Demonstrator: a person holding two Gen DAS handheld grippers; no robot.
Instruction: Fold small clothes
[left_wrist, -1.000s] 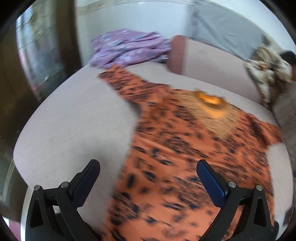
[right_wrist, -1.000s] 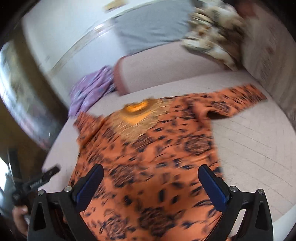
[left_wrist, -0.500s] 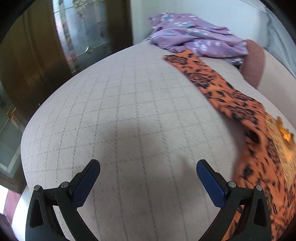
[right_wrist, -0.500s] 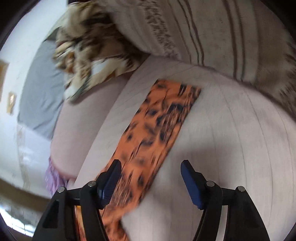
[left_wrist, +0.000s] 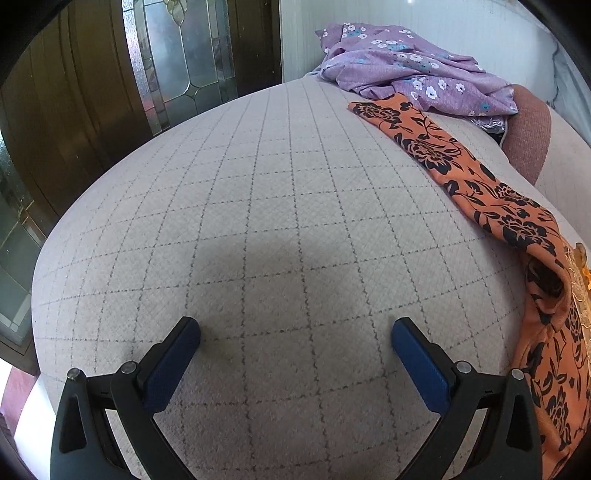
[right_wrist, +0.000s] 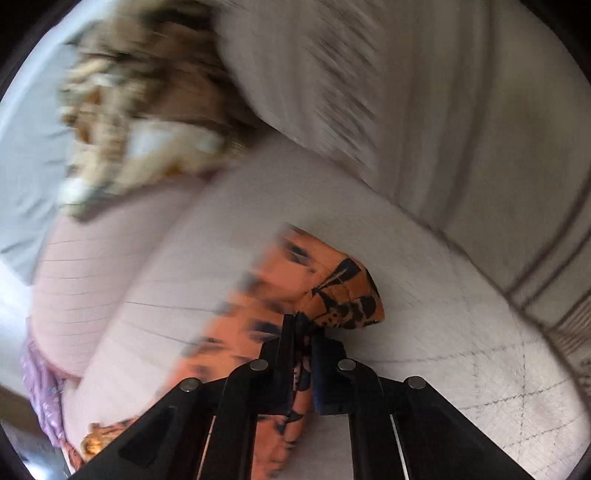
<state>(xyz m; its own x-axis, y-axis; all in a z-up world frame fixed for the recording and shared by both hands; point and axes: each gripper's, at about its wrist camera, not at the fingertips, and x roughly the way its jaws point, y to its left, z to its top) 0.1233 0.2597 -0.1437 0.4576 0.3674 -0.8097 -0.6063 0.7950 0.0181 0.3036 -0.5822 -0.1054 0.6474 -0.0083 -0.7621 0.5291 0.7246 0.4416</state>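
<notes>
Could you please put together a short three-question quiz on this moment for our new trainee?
1. True or false: the left tongs are shut on the orange top.
2. What do the right tongs grip? A) the purple garment B) a sleeve of the orange top C) nothing
3. Fill in: in the left wrist view, the far end of the orange sleeve lies beside the ___ garment.

Key: 1 false, they are open over bare cushion; 2 B; 3 purple.
</notes>
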